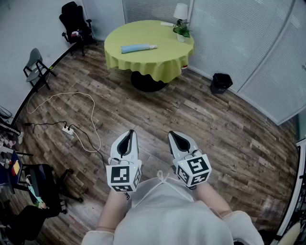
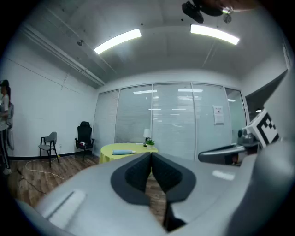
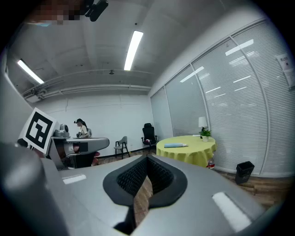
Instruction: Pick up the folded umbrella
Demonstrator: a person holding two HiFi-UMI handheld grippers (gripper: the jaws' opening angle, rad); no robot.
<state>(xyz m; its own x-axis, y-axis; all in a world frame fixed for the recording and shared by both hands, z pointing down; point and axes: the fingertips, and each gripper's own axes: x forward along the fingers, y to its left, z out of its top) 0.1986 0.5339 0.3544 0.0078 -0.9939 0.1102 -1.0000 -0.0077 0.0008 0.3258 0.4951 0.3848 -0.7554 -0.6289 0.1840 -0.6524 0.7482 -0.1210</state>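
The folded umbrella point(image 1: 138, 48), light blue, lies on the round table point(image 1: 158, 64) with the yellow-green cloth at the far side of the room. It shows small in the left gripper view as the umbrella point(image 2: 123, 152) and in the right gripper view as the umbrella point(image 3: 176, 145). Both grippers are held close to the person's body, side by side, far short of the table. My left gripper point(image 1: 129, 135) point(image 2: 151, 155) is shut with nothing in it. My right gripper point(image 1: 173, 136) point(image 3: 147, 159) also has its jaw tips together and holds nothing.
A lamp point(image 1: 180, 10) and a potted plant point(image 1: 182, 31) stand at the table's far edge. A black bin point(image 1: 221, 82) sits by the glass wall on the right. A black office chair point(image 1: 76, 24) and a grey chair point(image 1: 36, 64) stand left. A cable with power strip point(image 1: 69, 129) lies on the wooden floor.
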